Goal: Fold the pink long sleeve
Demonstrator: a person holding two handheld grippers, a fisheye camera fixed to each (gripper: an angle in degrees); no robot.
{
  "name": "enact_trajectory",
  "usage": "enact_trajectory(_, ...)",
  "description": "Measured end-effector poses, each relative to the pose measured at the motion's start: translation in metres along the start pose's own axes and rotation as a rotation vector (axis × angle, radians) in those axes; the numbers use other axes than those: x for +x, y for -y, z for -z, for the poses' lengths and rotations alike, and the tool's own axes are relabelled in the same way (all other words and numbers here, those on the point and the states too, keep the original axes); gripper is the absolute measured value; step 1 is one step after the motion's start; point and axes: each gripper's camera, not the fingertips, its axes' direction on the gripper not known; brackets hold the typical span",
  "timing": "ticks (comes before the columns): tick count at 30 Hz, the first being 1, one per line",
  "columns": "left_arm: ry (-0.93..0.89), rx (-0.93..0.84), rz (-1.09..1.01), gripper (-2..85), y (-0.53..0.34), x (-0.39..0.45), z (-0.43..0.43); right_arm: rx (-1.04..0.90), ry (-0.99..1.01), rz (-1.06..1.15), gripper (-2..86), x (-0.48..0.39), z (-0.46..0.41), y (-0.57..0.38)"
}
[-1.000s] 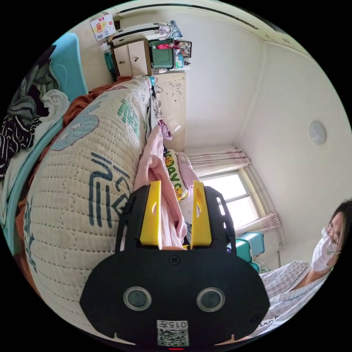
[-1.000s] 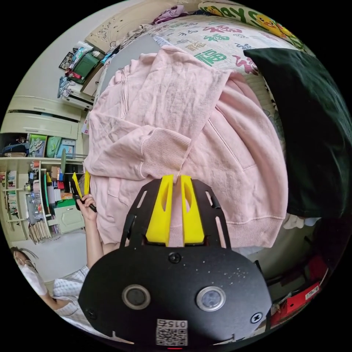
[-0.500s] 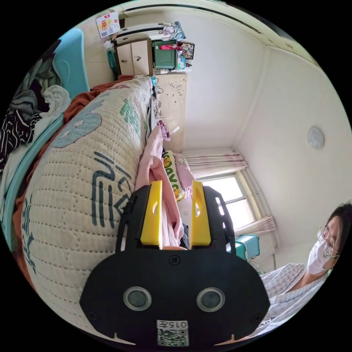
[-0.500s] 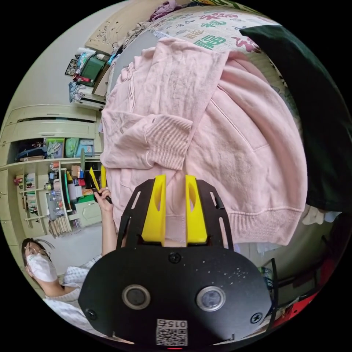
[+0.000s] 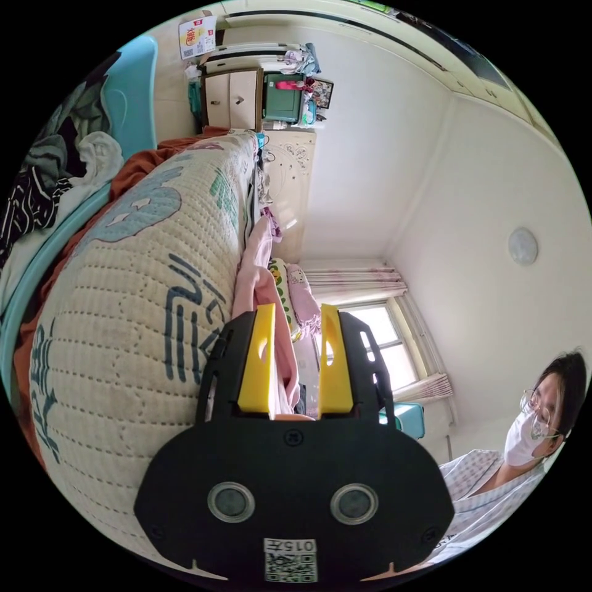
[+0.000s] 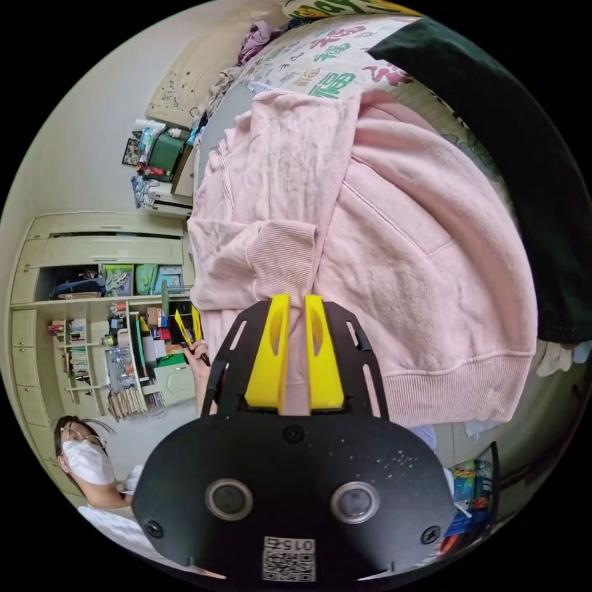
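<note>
The pink long sleeve (image 6: 394,259) lies spread on the quilted bed (image 6: 320,58), one sleeve folded across its body with the ribbed cuff (image 6: 280,256) just beyond my right jaws. My right gripper (image 6: 295,300) is at the near hem, its yellow jaws nearly together with pink fabric pinched between them. The left gripper (image 6: 187,316), held in a hand, stands at the garment's left edge with its jaws apart. In the left gripper view the pink garment (image 5: 256,271) is seen edge-on along the quilt (image 5: 135,296), and my left gripper (image 5: 295,306) is open, with a fold of pink hanging in the gap.
A dark green garment (image 6: 524,154) lies on the bed beside the pink one. A person in a mask (image 6: 86,459) stands by the bed, in front of shelves (image 6: 92,345). Clothes fill a blue basket (image 5: 55,160). A window (image 5: 376,345) is beyond the bed.
The right jaws were wider apart half a second ago and have closed in on the hem. Both views have shifted a little. The left jaws keep the same gap.
</note>
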Motion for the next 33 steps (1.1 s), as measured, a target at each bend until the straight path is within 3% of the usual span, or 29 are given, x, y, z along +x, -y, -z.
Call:
enact_trajectory(10, 0.026, -0.004, 0.008, 10.7, 0.005, 0.019, -0.007, -0.042, 0.002, 0.054, 0.0, 0.028, 0.005, -0.037)
enact_trajectory(20, 0.186, -0.035, -0.042, 11.3, 0.016, 0.07, -0.022, -0.164, -0.26, 0.223, 0.4, 0.035, -0.061, -0.053)
enact_trajectory(25, 0.255, -0.044, -0.055, 11.7, 0.02, 0.097, -0.034, -0.058, -0.45, 0.348, 1.6, 0.009, -0.055, -0.014)
enact_trajectory(28, 0.279, -0.077, -0.058, 12.1, 0.028, 0.115, -0.047, -0.024, -0.407, 0.443, 3.2, -0.027, -0.076, 0.036)
enact_trajectory(33, 0.291, -0.105, -0.037, 12.1, 0.044, 0.14, -0.062, -0.071, -0.099, 0.673, 9.1, -0.123, -0.191, 0.138)
